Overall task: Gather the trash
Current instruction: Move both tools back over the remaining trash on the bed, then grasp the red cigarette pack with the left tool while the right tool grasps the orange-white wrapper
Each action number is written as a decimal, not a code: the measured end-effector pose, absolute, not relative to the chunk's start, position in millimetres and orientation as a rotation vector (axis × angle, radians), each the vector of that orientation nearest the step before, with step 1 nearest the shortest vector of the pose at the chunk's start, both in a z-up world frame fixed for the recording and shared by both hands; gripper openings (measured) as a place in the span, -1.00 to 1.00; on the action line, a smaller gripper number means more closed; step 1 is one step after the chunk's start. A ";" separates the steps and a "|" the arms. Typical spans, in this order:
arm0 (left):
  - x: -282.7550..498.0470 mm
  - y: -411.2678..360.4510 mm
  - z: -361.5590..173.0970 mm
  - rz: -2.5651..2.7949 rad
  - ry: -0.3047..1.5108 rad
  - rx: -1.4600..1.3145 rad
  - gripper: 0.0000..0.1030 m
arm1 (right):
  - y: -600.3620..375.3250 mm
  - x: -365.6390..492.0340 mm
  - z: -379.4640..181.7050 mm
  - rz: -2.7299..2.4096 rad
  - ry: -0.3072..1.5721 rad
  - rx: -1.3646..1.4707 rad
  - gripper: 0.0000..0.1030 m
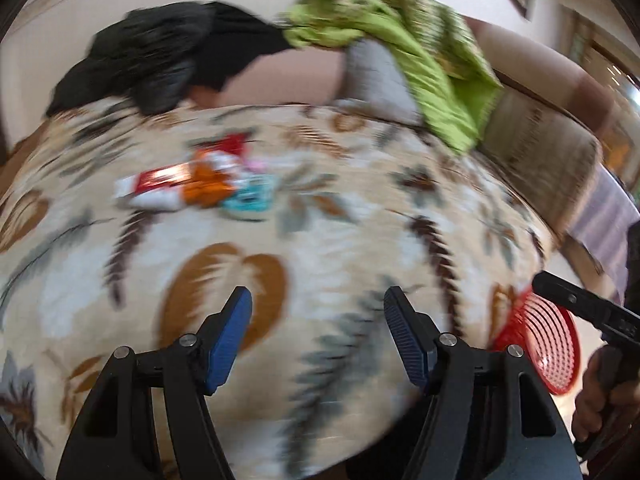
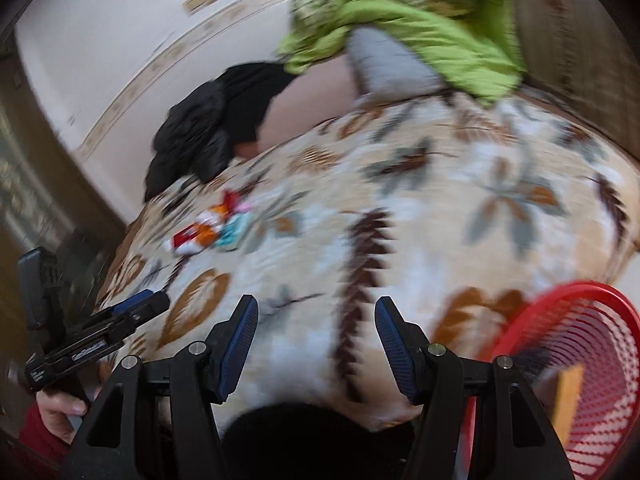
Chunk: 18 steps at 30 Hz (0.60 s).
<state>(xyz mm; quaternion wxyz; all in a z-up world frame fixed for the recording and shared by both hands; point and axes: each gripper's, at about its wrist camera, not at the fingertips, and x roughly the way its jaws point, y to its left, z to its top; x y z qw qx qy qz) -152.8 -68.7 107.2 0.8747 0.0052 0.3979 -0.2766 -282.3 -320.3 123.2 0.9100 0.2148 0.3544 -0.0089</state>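
A bed (image 1: 320, 240) covered by a leaf-patterned blanket (image 2: 420, 220) fills both views, and it serves as the landmark here. At the head of the bed a black garment (image 1: 160, 52) and a green cloth (image 1: 420, 52) are heaped, the green one draped over a grey pillow (image 1: 376, 76). A red mesh basket (image 2: 580, 340) is seen at the near edge of the bed, on its right side; something flat and yellowish is glimpsed inside it, though blur prevents it being identified. A small cluster of trash wrappers (image 1: 200, 184), red, orange, white and teal, is left lying on the blanket toward the far left of the bed, well apart from the basket. The left hand-held gripper (image 1: 318, 336) and the right hand-held gripper (image 2: 316, 340) are both held over the near part of the bed with jaws apart, and nothing is gripped between either pair. The collection is judged to be at an early or middle stage: the wrappers are not yet picked up, and each has still to be carried across the bed and dropped into the basket.
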 end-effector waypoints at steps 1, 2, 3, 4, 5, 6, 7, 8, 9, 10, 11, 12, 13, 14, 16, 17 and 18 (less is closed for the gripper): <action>-144.9 -53.7 104.1 -0.546 0.833 -0.018 0.31 | -306.7 -269.6 124.5 0.013 0.738 0.418 0.26; -140.8 -44.7 102.5 -0.525 0.832 -0.032 0.31 | -297.7 -261.3 125.3 0.035 0.741 0.404 0.26; -135.0 -34.5 99.8 -0.495 0.830 -0.047 0.31 | -284.5 -248.6 126.5 0.065 0.747 0.379 0.26; -128.2 -23.2 96.9 -0.463 0.826 -0.065 0.31 | -276.7 -241.2 127.2 0.080 0.750 0.364 0.26; -121.4 -12.1 93.8 -0.431 0.820 -0.085 0.31 | -264.6 -226.5 128.2 0.104 0.758 0.345 0.26; -115.3 -2.6 90.4 -0.400 0.818 -0.102 0.31 | -258.0 -218.3 128.9 0.121 0.760 0.337 0.26; -112.5 4.3 87.6 -0.380 0.819 -0.115 0.31 | -250.6 -208.3 129.7 0.138 0.760 0.326 0.26; -108.4 13.2 83.8 -0.356 0.823 -0.136 0.31 | -241.6 -196.5 130.3 0.154 0.759 0.308 0.26; -102.9 22.8 79.8 -0.338 0.830 -0.165 0.31 | -232.7 -181.4 130.7 0.160 0.761 0.289 0.26; -98.9 29.7 77.1 -0.328 0.836 -0.184 0.31 | -226.1 -170.4 130.5 0.167 0.761 0.280 0.26; -95.8 35.3 75.5 -0.322 0.838 -0.195 0.31 | -217.8 -154.1 129.8 0.185 0.758 0.272 0.26; -92.2 40.4 74.7 -0.316 0.839 -0.205 0.31 | -211.4 -141.5 128.8 0.193 0.756 0.264 0.27; -88.7 44.5 75.1 -0.312 0.836 -0.211 0.31 | -204.3 -126.6 126.8 0.193 0.759 0.251 0.27; -86.0 46.9 76.1 -0.308 0.832 -0.215 0.31 | -197.3 -108.6 122.7 0.191 0.765 0.236 0.27; -79.0 54.8 79.6 -0.300 0.820 -0.218 0.31 | -189.0 -82.4 115.1 0.195 0.773 0.227 0.27; -75.5 57.8 80.9 -0.299 0.814 -0.217 0.31 | -184.4 -65.3 109.0 0.194 0.786 0.221 0.27; -69.5 61.3 82.8 -0.295 0.810 -0.216 0.31 | -182.4 -54.3 104.0 0.192 0.795 0.216 0.27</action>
